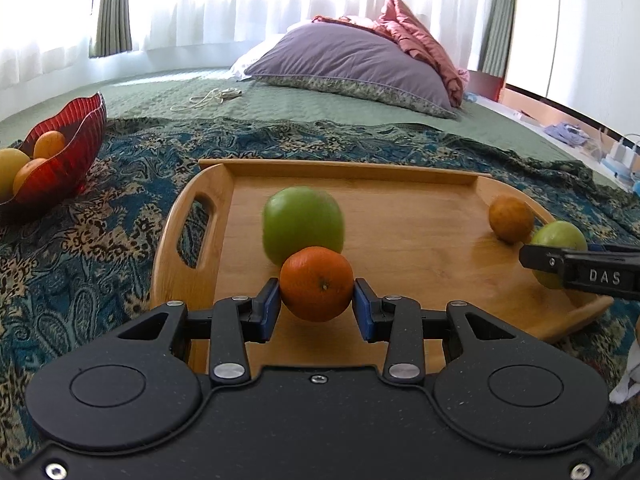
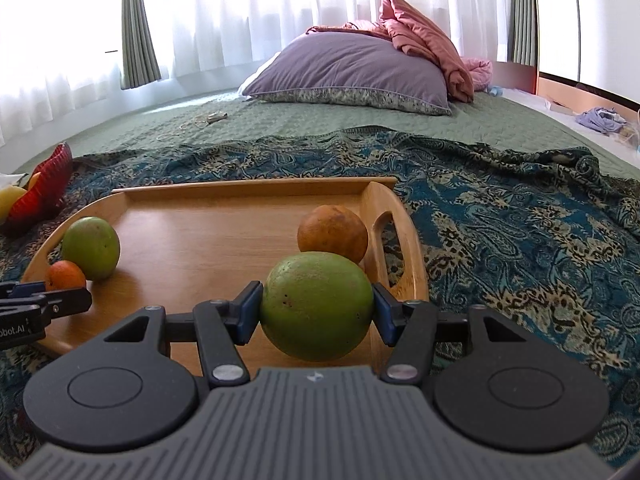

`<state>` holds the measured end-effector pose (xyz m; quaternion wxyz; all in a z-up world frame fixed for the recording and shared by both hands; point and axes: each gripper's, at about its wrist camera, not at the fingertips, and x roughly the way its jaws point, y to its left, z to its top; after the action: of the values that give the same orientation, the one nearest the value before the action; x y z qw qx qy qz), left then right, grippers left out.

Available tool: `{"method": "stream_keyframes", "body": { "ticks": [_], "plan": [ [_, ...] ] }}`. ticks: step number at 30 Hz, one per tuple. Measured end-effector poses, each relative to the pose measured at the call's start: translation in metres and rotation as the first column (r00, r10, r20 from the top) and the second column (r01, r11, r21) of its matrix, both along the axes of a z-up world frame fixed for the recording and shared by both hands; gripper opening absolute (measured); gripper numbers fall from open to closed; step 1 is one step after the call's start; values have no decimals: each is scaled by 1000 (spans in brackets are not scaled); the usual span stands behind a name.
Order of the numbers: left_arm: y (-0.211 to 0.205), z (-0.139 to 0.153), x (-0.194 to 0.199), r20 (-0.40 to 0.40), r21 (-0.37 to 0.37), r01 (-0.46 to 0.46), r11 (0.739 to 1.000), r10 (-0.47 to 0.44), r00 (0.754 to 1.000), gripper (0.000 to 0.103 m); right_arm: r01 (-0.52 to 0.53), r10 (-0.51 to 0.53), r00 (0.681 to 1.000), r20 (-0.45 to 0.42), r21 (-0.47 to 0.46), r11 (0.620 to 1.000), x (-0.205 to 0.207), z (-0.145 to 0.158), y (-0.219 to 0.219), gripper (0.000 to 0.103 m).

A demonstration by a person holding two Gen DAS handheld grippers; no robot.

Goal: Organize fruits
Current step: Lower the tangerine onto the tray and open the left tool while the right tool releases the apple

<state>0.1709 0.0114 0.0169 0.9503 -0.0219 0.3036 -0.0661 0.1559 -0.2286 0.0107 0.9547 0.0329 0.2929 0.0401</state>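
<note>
My left gripper [image 1: 316,304] is shut on a small orange mandarin [image 1: 317,283], held just above the wooden tray [image 1: 400,264]. Behind it on the tray lies a green apple [image 1: 303,222]. My right gripper [image 2: 318,314] is shut on a large green fruit [image 2: 317,305] over the tray's right side [image 2: 200,236]. A dull orange [image 2: 333,234] rests beside the tray's right handle. In the left wrist view the right gripper [image 1: 532,258] enters from the right with its green fruit [image 1: 560,236]. In the right wrist view the left gripper's fingers [image 2: 60,300] show at the left edge with the mandarin [image 2: 65,275].
A red glass bowl [image 1: 76,140] with yellow and orange fruit stands at the far left on the patterned blue cloth [image 1: 100,240]. The tray lies on this cloth over a green bedspread. A purple pillow [image 1: 352,64] and pink bedding lie at the back. A cord [image 1: 208,98] lies on the bedspread.
</note>
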Motion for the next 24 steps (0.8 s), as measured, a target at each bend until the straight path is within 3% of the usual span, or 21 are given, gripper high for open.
{"method": "stream_keyframes", "body": {
  "ticks": [5,19,24],
  "plan": [
    [7,-5,14,-40,-46,-24,999,22,999,37,10,-10,1000,-4,-4,1000,12,-2,1,61],
    [3,-11,14,-18,3,-7,1000,8,1000,37,18,-18,1000,-3,-2,1000,20,-8,0,63],
    [2,-7,5,-1,14,-5,1000,5,1000,56,14,-14,1000,3,13,1000,16,-6,-4,75]
  ]
}}
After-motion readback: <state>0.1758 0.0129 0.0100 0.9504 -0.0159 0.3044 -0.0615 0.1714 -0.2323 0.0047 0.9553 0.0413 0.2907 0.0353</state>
